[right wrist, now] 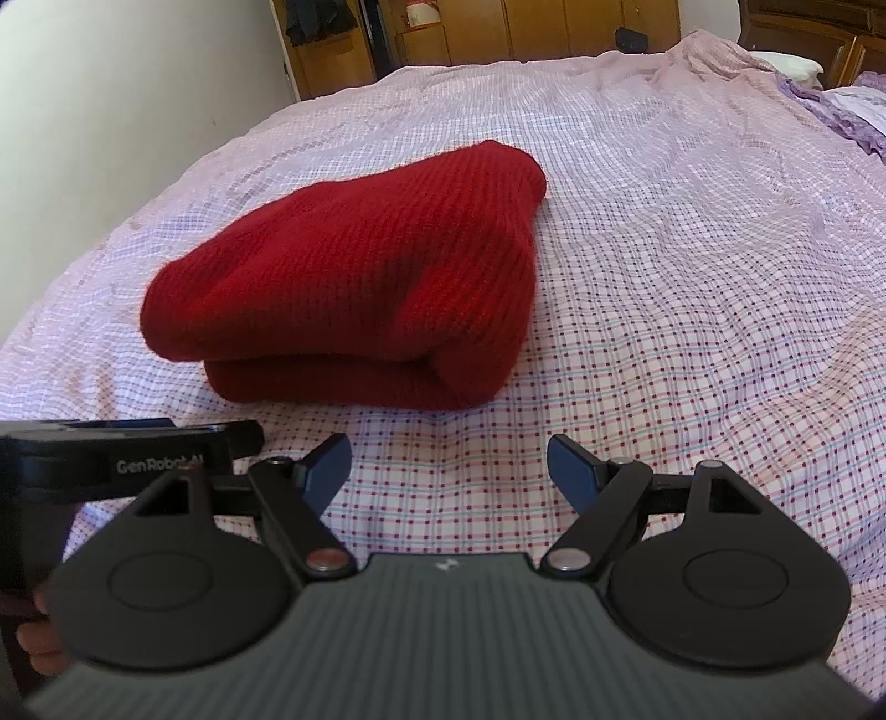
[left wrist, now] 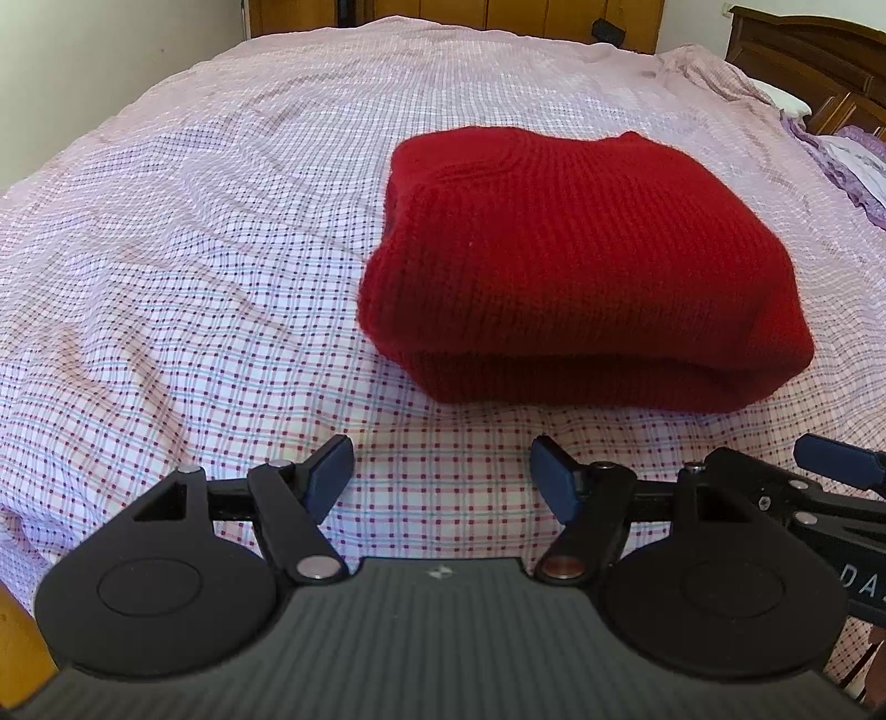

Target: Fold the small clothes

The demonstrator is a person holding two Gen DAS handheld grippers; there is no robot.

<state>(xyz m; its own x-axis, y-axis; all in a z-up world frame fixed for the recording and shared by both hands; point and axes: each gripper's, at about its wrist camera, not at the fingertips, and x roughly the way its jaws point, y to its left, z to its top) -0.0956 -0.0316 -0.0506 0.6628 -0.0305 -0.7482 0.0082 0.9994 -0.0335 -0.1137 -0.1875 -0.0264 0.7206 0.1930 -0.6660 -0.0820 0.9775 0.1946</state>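
Left gripper [left wrist: 442, 471] wide open, empty; right gripper [right wrist: 448, 468] likewise. Red knit bundle [left wrist: 576, 260] folded on checked bedspread [left wrist: 194, 277], ahead, frame centre-right for left, upper-left for right; roughly equidistant.

Folded sweater [left wrist: 581, 266] on the bed [left wrist: 194, 232], ahead and right of the left tongs [left wrist: 442, 476], ahead and left of the right tongs [right wrist: 449, 475]. Both tongs side by side near the bed's front edge, short of the sweater, apart from it. Pillows [right wrist: 853, 105] far ahead, right. Wardrobe [right wrist: 498, 27] beyond the bed's far end.
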